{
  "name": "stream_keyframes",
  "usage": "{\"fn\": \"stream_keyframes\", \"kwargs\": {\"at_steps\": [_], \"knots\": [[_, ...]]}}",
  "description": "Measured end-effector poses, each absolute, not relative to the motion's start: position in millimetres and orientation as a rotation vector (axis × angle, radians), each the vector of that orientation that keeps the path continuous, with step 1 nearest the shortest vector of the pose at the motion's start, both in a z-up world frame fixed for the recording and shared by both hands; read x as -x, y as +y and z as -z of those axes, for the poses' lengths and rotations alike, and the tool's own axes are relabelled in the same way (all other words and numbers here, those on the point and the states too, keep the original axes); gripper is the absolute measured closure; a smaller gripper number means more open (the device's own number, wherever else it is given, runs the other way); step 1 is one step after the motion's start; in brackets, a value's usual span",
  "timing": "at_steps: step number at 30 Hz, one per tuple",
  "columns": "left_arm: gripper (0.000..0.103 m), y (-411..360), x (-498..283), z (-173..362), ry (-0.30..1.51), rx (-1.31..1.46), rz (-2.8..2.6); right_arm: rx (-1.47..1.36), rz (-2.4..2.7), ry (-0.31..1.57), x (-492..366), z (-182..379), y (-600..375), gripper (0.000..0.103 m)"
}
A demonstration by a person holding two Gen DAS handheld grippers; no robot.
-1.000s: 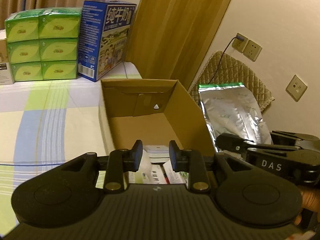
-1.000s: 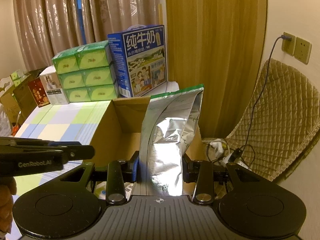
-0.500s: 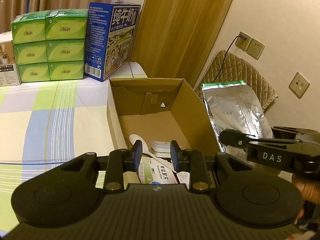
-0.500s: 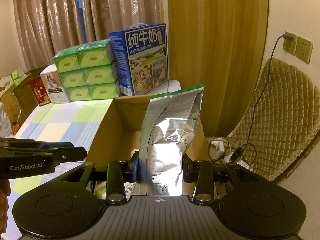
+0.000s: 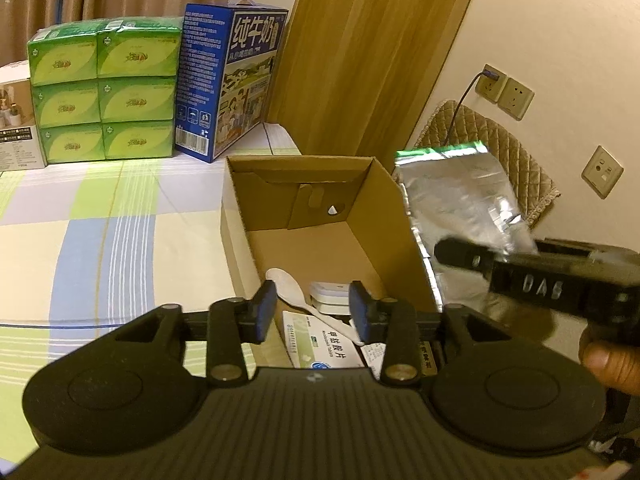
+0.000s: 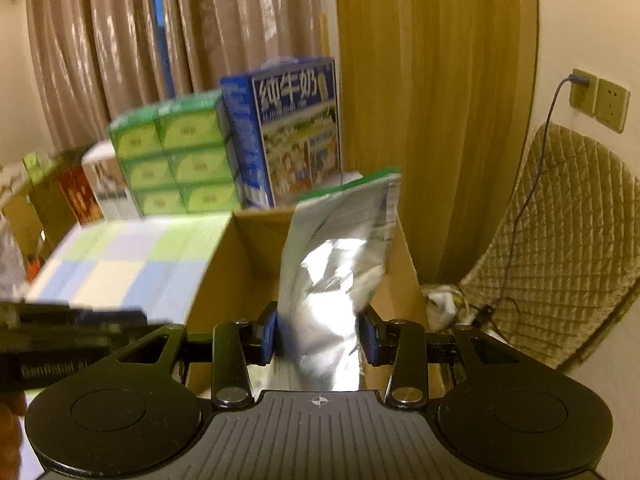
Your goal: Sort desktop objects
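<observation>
Step in hand: I judge I am carrying the crinkled silver foil pouch with a green top strip (image 6: 340, 264) toward the open brown cardboard box (image 5: 396, 216), so this is the placing stage of the sort.

Right gripper (image 6: 318, 338): its jaws are clenched on the lower part of the foil pouch, which stands upright between the blue pads and rises well above them.

Left gripper (image 5: 314, 312): its jaws stand apart with nothing between them; it hovers over the near end of the box.

Where the pouch is: ahead of the right jaws it hangs in front of the box's right wall; from the left wrist view it shows beyond that wall, outside the box, and I cannot tell whether it touches the cardboard.

Ahead of the left jaws: inside the box lie a white plastic spoon (image 5: 290, 290), a small white flat case (image 5: 330, 298) and a white-and-green medicine carton with printed text (image 5: 324, 346); the far half of the box floor is bare.

Farther ahead: a stack of green tissue packs (image 5: 104, 88) and a blue milk carton case with Chinese lettering (image 5: 230, 80) stand on the checked pastel tabletop (image 5: 80, 232), well apart from the box.

Next move calls for: bringing the pouch leftward over the box wall, lowering it onto the bare far floor, and only then releasing the right jaws.

Watch for: the pouch is tall and limp, so I expect it may catch on the wall or flop over the spoon; the left gripper should stay out of the way.
</observation>
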State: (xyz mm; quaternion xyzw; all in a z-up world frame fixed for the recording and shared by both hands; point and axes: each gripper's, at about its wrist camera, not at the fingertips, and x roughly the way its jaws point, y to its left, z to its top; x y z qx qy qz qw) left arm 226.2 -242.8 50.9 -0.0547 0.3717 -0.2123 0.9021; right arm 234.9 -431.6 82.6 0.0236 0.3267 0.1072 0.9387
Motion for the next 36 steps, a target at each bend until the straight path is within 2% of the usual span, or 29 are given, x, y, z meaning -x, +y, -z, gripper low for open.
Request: {"fn": "stream_keyframes", "kwargs": {"at_steps": [2, 5, 12, 13, 14, 17, 20, 22, 25, 29, 36], "knots": [[0.054, -239, -226, -50, 0.77, 0.122, 0.436, -0.091, -0.208, 0.637, -235, -84, -437, 0.037], [0.044, -234, -225, -50, 0.769, 0.127, 0.431, -0.104, -0.195, 0.628, -234, -88, -443, 0.036], [0.033, -231, -217, -51, 0.762, 0.116, 0.411, -0.129, -0.159, 0.635, -220, -87, -462, 0.035], [0.029, -231, -215, -52, 0.759, 0.114, 0.408, -0.132, -0.154, 0.637, -217, -87, -464, 0.034], [0.023, -230, -213, -53, 0.754, 0.111, 0.404, -0.136, -0.15, 0.638, -215, -86, -466, 0.032], [0.015, -229, -206, -58, 0.734, 0.101, 0.386, -0.153, -0.137, 0.633, -205, -88, -470, 0.022], [0.008, -227, -198, -63, 0.719, 0.088, 0.373, -0.154, -0.142, 0.634, -193, -89, -472, 0.021], [0.005, -227, -191, -66, 0.71, 0.075, 0.37, -0.151, -0.148, 0.638, -185, -89, -471, 0.02], [0.002, -227, -179, -70, 0.697, 0.058, 0.363, -0.155, -0.148, 0.638, -171, -90, -470, 0.012], [0.002, -223, -164, -73, 0.691, 0.066, 0.351, -0.165, -0.146, 0.652, -153, -89, -470, 0.006], [0.002, -213, -135, -78, 0.679, 0.082, 0.306, -0.182, -0.135, 0.67, -119, -89, -474, 0.003]]}}
